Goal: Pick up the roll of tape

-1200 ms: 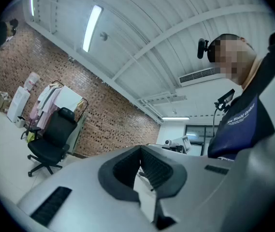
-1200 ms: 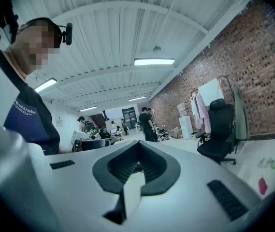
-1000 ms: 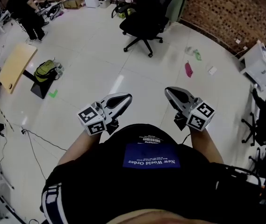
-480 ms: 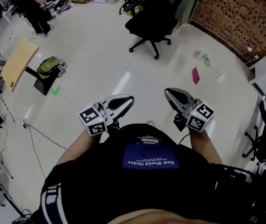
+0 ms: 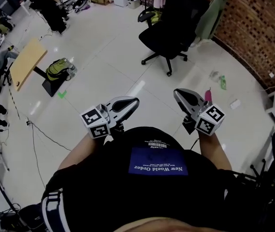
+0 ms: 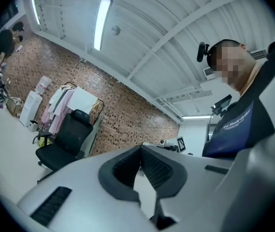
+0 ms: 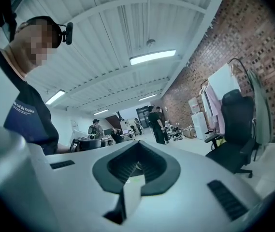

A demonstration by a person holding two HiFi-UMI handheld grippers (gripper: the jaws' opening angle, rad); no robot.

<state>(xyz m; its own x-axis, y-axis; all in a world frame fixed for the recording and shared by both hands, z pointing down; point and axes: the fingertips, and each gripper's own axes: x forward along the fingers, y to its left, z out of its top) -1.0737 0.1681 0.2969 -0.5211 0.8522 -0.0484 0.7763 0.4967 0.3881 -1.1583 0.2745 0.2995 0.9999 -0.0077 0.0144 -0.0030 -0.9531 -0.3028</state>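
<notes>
Both left tongs (image 5: 135,100) and right tongs (image 5: 176,92) closed, empty, above floor (image 5: 109,57).

The roll of tape cannot be made out in the head view or in either gripper view. The left gripper (image 5: 134,101) and the right gripper (image 5: 177,93) each show jaws closed together with nothing between them; neither holds it.

In the lower middle of the head view, a blue patch (image 5: 158,160) on the person's black shirt (image 5: 127,197) reads "New World Order", upside down to the camera. The small white print just above it is too small to read. Part of the same wording shows on the shirt at the right of the left gripper view and at the left of the right gripper view.
</notes>
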